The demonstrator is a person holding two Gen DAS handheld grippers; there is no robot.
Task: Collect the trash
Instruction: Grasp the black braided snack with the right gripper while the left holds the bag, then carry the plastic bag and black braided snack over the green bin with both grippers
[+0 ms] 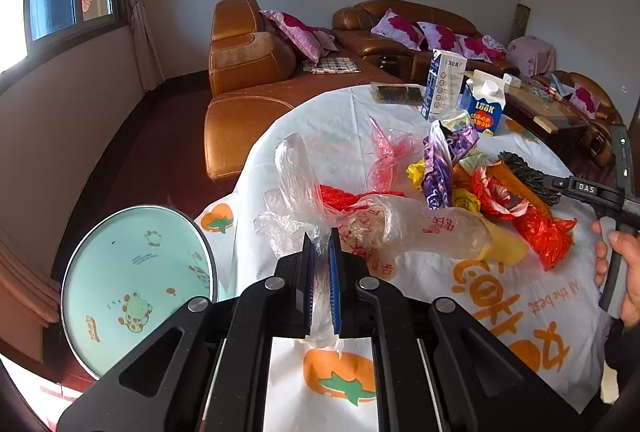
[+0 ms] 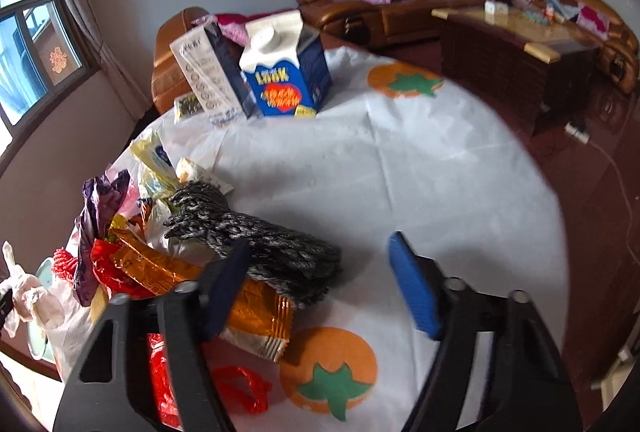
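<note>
The left claw (image 1: 322, 260) is clenched on a clear plastic bag (image 1: 360, 220) held just above the surface (image 1: 340, 120), at its near edge beside a round mint-green bin (image 1: 136, 288). The right claw (image 2: 320, 272) is spread wide, its left finger over an orange wrapper (image 2: 256, 312) and a grey rope bundle (image 2: 260, 236) in the trash pile.
</note>
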